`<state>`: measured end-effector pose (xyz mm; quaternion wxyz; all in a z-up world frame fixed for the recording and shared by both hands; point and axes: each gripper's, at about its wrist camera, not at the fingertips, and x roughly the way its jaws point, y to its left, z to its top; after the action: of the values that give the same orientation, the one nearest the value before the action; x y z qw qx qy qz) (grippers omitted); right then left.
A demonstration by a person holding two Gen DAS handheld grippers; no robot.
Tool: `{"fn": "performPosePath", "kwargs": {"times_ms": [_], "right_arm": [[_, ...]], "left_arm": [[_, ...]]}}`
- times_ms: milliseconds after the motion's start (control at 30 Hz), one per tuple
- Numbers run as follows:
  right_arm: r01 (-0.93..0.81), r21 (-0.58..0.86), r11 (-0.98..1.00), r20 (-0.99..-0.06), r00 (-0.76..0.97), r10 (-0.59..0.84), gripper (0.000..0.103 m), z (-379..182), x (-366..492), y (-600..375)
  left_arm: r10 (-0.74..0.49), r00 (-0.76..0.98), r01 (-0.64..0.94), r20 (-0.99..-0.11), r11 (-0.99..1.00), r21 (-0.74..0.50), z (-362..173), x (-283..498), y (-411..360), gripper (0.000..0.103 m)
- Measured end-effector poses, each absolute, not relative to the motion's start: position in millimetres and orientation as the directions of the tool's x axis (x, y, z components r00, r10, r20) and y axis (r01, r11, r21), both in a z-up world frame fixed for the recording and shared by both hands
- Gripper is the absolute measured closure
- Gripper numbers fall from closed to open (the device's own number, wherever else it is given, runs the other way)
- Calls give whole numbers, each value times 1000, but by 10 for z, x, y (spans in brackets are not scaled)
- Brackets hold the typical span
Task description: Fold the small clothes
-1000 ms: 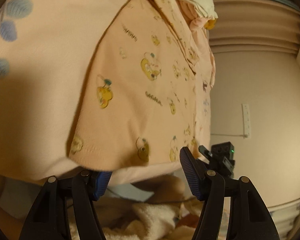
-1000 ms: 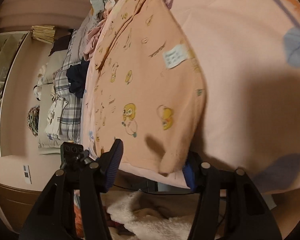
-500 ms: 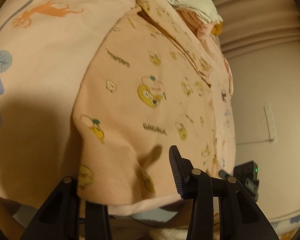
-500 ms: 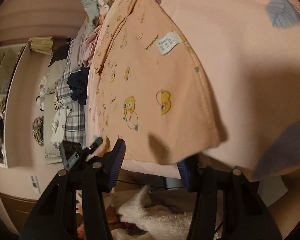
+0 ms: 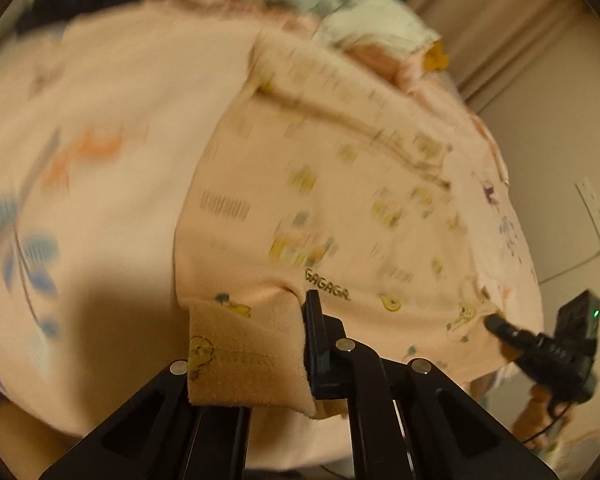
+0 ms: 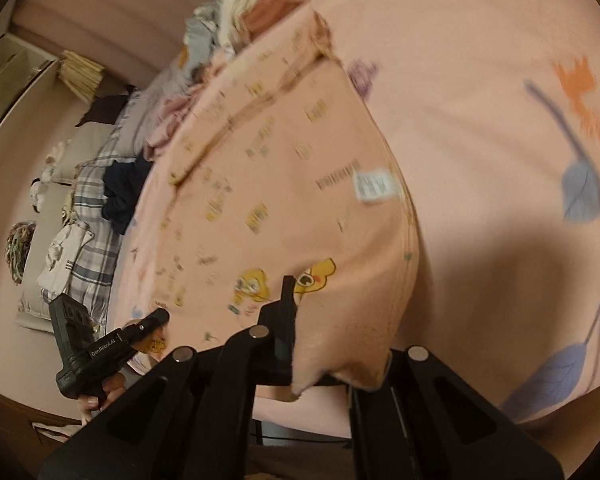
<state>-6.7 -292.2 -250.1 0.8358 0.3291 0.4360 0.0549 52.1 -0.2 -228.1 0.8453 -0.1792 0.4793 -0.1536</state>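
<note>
Both hand-held grippers have closed on the peach duck-print garment (image 5: 340,208), hem bunched.

We see a bed (image 6: 500,128) covered by a pink sheet printed with blue leaves and an orange figure. Directly on it, at the near edge, lies a peach garment (image 5: 340,208) with yellow cartoon prints, spread flat; its near corners are lifted off the sheet. A white label (image 6: 374,187) shows on its right side. At the far end of the bed sits a heap of clothes (image 6: 236,28) in white, grey and pink. To the left lie a plaid cloth (image 6: 88,200) and a dark navy piece (image 6: 124,192) upon it.
</note>
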Motion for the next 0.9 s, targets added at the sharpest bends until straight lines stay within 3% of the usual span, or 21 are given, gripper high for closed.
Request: {"fn": "performPosePath", "kwargs": {"times_ms": [167, 467, 700, 900], "right_arm": [[129, 600, 789, -619, 700, 357, 99, -2068, 162, -2955], [107, 586, 803, -575, 753, 319, 99, -1694, 1098, -3129], [178, 524, 833, -661, 702, 266, 99, -1822, 2122, -3395], [280, 496, 822, -768, 584, 264, 99, -2409, 2936, -3622]], "left_arm": [[-463, 576, 98, -673, 857, -506, -1879, 874, 44, 98], [-410, 634, 71, -656, 875, -478, -1628, 1887, -73, 98], [-343, 603, 62, -720, 920, -387, -1786, 2936, -356, 98], [-256, 536, -60, -805, 939, -339, -2403, 3516, -310, 98]]}}
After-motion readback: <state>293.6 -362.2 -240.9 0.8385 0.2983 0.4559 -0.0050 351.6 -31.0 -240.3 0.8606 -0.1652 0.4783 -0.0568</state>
